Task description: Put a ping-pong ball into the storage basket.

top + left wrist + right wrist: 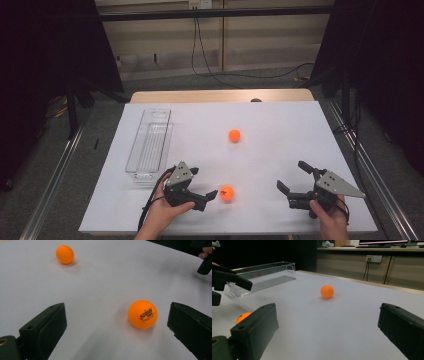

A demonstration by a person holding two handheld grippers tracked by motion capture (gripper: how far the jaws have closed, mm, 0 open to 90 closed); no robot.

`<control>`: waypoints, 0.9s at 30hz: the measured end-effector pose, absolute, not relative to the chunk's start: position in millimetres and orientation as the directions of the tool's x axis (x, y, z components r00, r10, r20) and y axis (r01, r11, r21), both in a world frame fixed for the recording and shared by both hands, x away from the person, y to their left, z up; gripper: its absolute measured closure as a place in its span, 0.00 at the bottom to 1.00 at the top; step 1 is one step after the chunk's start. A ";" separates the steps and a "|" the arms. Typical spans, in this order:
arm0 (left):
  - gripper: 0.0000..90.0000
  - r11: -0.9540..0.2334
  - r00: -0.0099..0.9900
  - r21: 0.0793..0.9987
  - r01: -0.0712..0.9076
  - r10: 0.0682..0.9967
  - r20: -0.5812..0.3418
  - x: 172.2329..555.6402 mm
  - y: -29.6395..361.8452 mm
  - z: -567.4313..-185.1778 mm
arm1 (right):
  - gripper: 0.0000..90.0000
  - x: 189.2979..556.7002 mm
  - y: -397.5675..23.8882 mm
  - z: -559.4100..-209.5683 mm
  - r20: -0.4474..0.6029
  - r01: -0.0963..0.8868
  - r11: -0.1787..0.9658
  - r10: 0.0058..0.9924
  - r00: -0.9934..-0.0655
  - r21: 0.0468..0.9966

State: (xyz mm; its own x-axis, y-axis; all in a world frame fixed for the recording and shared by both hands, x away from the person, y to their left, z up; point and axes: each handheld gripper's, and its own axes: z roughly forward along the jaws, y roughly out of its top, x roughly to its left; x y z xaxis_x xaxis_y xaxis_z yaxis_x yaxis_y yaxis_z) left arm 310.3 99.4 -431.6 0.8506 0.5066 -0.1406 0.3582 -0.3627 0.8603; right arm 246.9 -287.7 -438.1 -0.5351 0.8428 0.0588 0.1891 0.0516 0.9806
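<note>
Worktop (280, 125), white sheet over it, wooden edge showing at 12 o'clock. Two orange balls and one clear bin on it.

Left hand-held gripper (206, 191): low on the worktop at about 7 o'clock in the high view, held in the person's left hand (162, 212), jaws spread wide and pointing toward 3 o'clock. Nothing between the jaws is gripped. In the left gripper view (117, 322) the two black jaws stand far apart at the bottom corners.

Near ball (227, 193): sits on the worktop just off the left jaw tips, at their 3 o'clock side. In the left gripper view the near ball (142, 314) lies between the jaws, closer to the right-hand jaw, apart from both; dark printed lettering faces the camera. In the right gripper view a sliver of it (242, 317) peeks out behind the left-hand jaw.

Far ball (234, 135): near the worktop's middle, at 12 o'clock from the near ball, well apart from it. Seen also at (65, 254) and (327, 291).

Right hand-held gripper (291, 177): at 5 o'clock in the high view, held in the right hand (331, 215), jaws wide apart, empty, pointing toward 10 o'clock.

Clear plastic bin (150, 145): long, narrow, at 9 o'clock on the worktop, just beyond the left hand-held gripper.
</note>
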 end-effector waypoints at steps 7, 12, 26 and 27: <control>0.03 -0.369 0.851 0.855 0.365 0.505 -0.145 310.1 97.0 -431.7 | 0.02 247.1 -287.3 -438.4 0.056 0.189 0.055 0.842 -0.536 0.981; 0.03 -0.383 0.861 0.853 0.354 0.491 -0.137 309.4 92.6 -431.5 | 0.02 246.9 -287.3 -438.2 0.057 0.189 0.054 0.842 -0.537 0.980; 0.04 -0.381 0.863 0.856 0.350 0.486 -0.137 311.1 87.1 -429.1 | 0.02 246.8 -287.0 -438.3 0.055 0.188 0.056 0.841 -0.538 0.981; 0.04 -0.379 0.862 0.856 0.351 0.487 -0.138 311.2 86.6 -429.1 | 0.02 246.7 -287.0 -438.2 0.056 0.189 0.056 0.841 -0.538 0.980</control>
State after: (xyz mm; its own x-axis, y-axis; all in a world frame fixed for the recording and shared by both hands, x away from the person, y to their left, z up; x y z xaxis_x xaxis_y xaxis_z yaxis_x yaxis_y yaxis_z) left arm 311.2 86.6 -429.1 0.8623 0.4874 -0.1378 0.3511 -0.3791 0.8561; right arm 246.7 -287.0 -438.2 -0.5380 0.8411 0.0559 0.1886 0.0555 0.9805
